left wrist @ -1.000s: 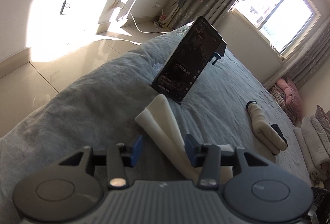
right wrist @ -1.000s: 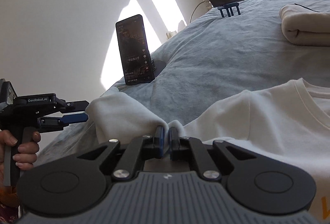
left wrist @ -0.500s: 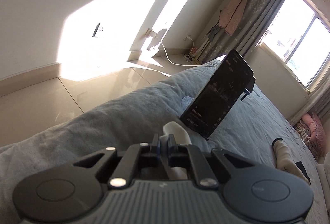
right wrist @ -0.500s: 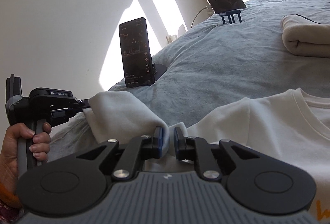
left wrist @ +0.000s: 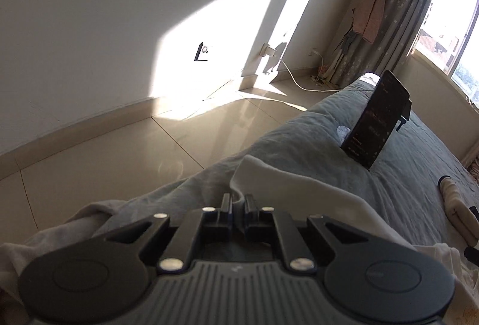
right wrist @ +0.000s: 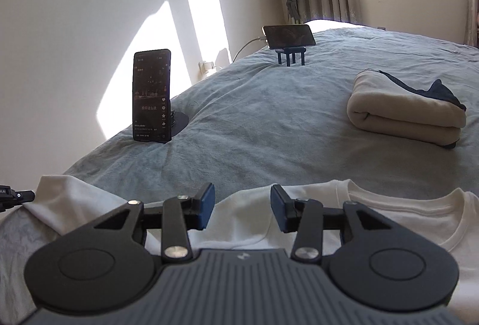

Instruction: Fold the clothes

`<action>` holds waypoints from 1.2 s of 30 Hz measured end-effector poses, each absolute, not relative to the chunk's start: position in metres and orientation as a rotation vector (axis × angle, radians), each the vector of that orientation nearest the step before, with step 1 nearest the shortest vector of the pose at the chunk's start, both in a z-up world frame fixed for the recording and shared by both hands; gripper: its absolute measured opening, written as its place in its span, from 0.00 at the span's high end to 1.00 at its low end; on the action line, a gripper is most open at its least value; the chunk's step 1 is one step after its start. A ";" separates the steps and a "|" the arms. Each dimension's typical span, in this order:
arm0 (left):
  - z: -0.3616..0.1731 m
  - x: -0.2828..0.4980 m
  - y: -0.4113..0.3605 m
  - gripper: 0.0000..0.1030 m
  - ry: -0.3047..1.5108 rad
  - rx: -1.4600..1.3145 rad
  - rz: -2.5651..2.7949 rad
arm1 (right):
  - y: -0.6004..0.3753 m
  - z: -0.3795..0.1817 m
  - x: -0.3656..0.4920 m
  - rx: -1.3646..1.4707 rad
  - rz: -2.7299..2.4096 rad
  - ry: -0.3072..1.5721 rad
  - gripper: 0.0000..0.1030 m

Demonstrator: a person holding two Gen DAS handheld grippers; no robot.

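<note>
A white T-shirt [right wrist: 374, 205] lies flat on the grey-blue bedspread [right wrist: 269, 121], collar at the right, one sleeve [right wrist: 74, 199] stretched out to the left. My left gripper [left wrist: 238, 202] is shut on the edge of that sleeve [left wrist: 284, 184], holding it near the bed's side. Its tip [right wrist: 18, 196] shows at the left edge of the right wrist view. My right gripper [right wrist: 242, 208] hovers above the shirt's shoulder; its jaws are opening and the cloth lies below them, not pressed by the pads.
An upright phone on a stand [right wrist: 151, 96] stands at the left of the bed, a second phone [right wrist: 289, 36] on a small blue stand further back. A folded beige garment [right wrist: 404, 112] lies at the right. Tiled floor [left wrist: 134, 151] runs beside the bed.
My left gripper closed on the sleeve and pulled it sideways toward the bed's edge. My right gripper let go of the shirt, opened and rose a little.
</note>
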State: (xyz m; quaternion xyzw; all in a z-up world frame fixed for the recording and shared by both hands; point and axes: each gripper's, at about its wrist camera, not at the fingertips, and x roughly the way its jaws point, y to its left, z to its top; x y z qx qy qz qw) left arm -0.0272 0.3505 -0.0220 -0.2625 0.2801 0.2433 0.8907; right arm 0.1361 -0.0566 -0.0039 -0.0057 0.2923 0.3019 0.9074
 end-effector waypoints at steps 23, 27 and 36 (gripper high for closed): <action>-0.052 0.014 0.413 0.75 0.586 -0.754 0.229 | -0.016 -0.034 0.182 -0.394 0.809 0.639 0.54; -0.043 0.014 0.403 0.92 0.561 -0.678 0.230 | -0.009 -0.045 0.168 -0.458 0.762 0.589 0.87; -0.007 0.023 0.389 0.91 0.430 -0.510 0.296 | -0.032 -0.021 0.171 -0.305 0.525 0.401 0.92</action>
